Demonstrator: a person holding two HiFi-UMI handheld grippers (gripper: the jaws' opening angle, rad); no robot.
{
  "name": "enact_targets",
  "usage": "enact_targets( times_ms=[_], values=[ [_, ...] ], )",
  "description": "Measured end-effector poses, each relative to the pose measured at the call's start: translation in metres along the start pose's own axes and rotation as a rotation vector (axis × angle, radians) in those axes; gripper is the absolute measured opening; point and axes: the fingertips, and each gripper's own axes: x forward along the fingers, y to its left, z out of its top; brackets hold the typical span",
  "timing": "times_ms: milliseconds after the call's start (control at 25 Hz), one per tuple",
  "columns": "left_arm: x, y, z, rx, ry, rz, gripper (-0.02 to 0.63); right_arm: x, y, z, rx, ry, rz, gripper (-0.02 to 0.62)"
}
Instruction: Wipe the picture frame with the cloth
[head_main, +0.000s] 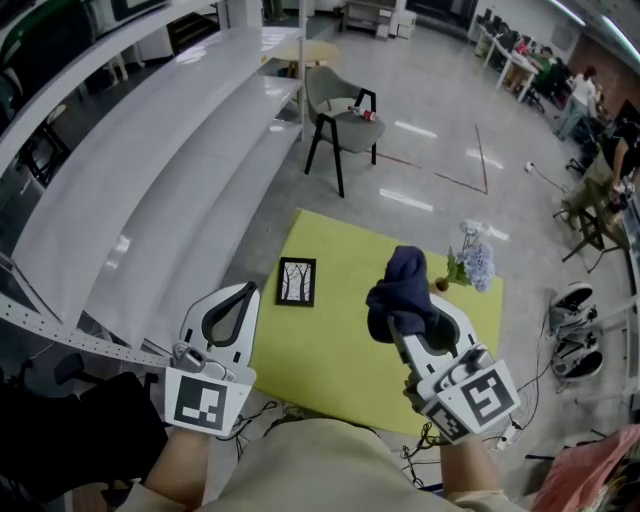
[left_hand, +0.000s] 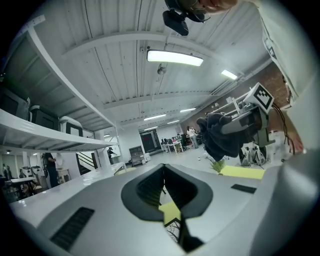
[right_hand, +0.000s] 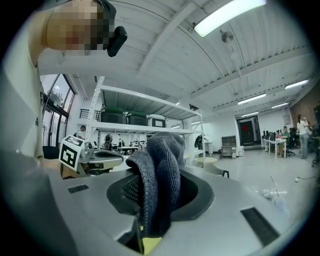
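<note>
My right gripper (head_main: 398, 322) has its jaws clamped on the cloth (head_main: 402, 288). It is a dark blue-grey knit bunched into a lump that stands up from the jaw tips and droops over them. In the right gripper view the cloth (right_hand: 159, 172) fills the gap between the jaws and folds down over the front. That gripper (right_hand: 152, 202) points upward toward the ceiling lights.

My left gripper (head_main: 243, 290) holds nothing. Its jaws meet at the tips, and only the loop-shaped opening behind them is clear. In the left gripper view the jaws of the gripper (left_hand: 164, 169) are closed on each other, with a sliver of the mat (left_hand: 170, 212) showing through the opening below.

The frame (head_main: 297, 281) lies flat on the yellow mat (head_main: 340, 360), toward the mat's left side. It is a black frame round a pale picture of thin dark stems. It sits just past my left gripper's tips and to the left of the cloth. The cloth is held up in the air, clear of it. Nothing touches the frame.

A small bunch of pale blue flowers (head_main: 476, 264) stands at the mat's far right corner. Beyond the mat there is a dark chair (head_main: 338, 118) on the shiny floor, and long white shelves (head_main: 150, 200) run along my left.
</note>
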Motion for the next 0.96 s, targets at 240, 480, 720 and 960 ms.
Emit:
enact_targets(
  times_ms=[240,480,720,960],
  values=[
    [-0.004,-0.004,-0.012,-0.063,0.021,0.016,0.008,-0.003,-0.003,-0.018,0.024,0.048,-0.012,0.103],
    [-0.003,-0.004,-0.017,-0.061,0.028,0.019,0.008,0.002,-0.006,-0.022,0.025,0.053,-0.005,0.103],
    [-0.002,-0.002,-0.017,-0.07,0.036,0.031,0.008,0.005,-0.006,-0.022,0.048,0.043,0.012,0.103],
    [-0.003,-0.002,-0.012,-0.071,0.026,0.032,0.008,0.006,-0.008,-0.019,0.038,0.038,0.014,0.103]
  ],
)
